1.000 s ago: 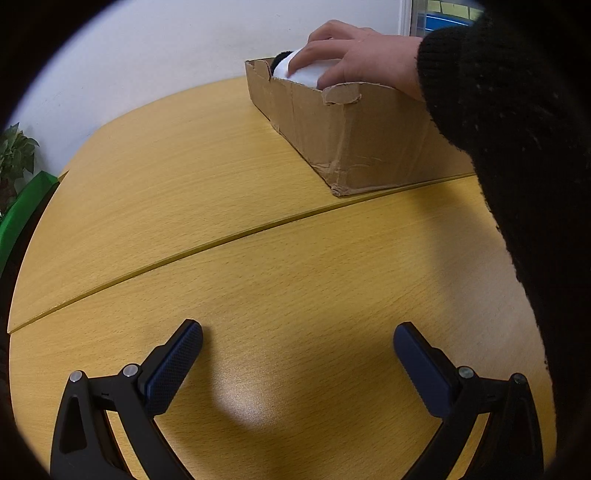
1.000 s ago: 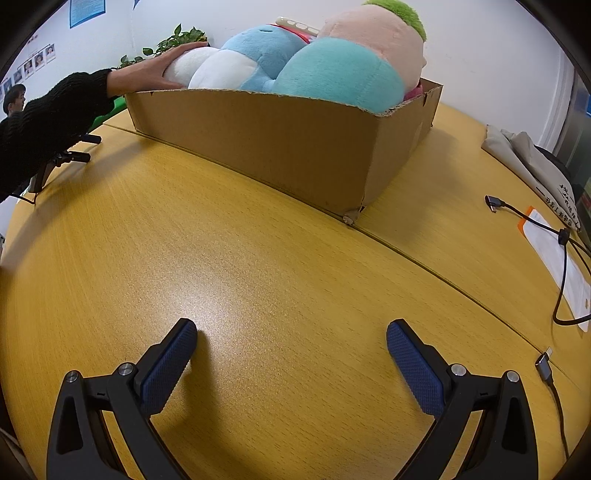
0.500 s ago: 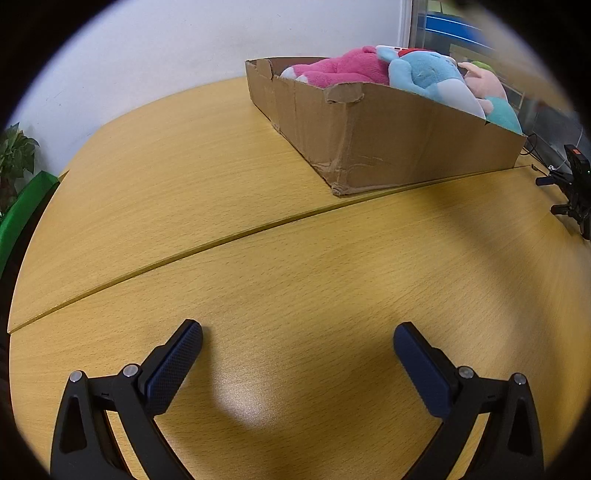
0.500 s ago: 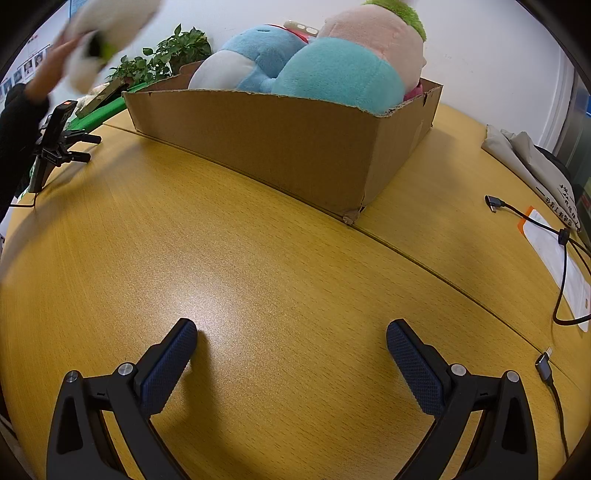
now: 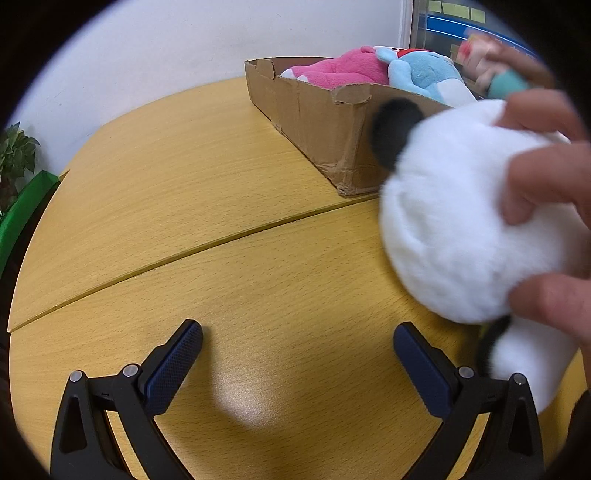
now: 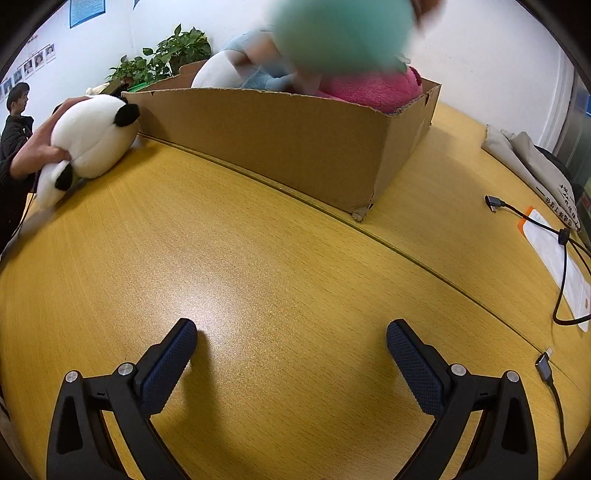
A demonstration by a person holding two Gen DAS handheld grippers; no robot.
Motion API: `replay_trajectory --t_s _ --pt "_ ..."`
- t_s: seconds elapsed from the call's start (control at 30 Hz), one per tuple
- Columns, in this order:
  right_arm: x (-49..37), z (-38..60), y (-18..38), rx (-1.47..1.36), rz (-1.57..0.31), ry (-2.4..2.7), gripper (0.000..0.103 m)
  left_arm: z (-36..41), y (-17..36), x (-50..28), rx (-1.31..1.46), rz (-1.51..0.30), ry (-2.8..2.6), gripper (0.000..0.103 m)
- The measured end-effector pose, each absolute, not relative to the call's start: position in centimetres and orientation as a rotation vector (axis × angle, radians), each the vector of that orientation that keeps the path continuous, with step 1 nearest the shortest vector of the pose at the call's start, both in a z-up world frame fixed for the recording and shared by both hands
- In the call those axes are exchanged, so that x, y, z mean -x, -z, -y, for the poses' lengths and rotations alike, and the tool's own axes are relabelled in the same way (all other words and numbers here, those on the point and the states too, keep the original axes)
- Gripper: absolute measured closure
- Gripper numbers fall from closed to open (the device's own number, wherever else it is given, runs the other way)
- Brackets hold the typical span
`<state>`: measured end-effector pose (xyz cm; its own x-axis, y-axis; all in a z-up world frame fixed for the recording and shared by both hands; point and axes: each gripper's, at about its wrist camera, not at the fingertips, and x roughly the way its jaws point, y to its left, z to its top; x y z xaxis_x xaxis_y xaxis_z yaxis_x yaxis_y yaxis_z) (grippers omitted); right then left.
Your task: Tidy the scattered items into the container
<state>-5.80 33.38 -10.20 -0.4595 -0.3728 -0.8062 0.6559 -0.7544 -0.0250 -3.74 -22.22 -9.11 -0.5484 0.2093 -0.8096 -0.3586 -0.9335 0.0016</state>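
Note:
A cardboard box point(image 5: 314, 122) point(image 6: 295, 147) stands on the wooden table and holds a pink plush point(image 5: 340, 70) point(image 6: 373, 90) and a blue plush point(image 5: 424, 75). A bare hand point(image 5: 546, 177) presses a white and black panda plush point(image 5: 461, 229) point(image 6: 88, 136) onto the table beside the box, just right of my left gripper point(image 5: 297, 347). A blurred teal plush point(image 6: 343, 29) is in the air above the box. My left gripper and my right gripper point(image 6: 291, 345) are both open and empty, low over the table.
Cables point(image 6: 561, 251), a white sheet point(image 6: 554, 258) and a folded cloth bag point(image 6: 532, 166) lie at the table's right side. Potted plants point(image 6: 166, 55) and a green bin point(image 5: 22, 210) stand beyond the table. A person point(image 6: 14, 122) stands at far left.
A hand took the panda plush out of the box and set it on the table near my left gripper. The teal plush has risen, blurred, above the box. Both grippers stayed still.

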Motion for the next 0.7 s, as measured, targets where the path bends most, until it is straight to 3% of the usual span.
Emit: replay_trajectory --t_s 0.7 --pt "5.75 -33.34 10.22 -1.107 -0.446 2.215 0.0 21.91 9.03 3.76 1.275 -0.239 -2.5 0.0"
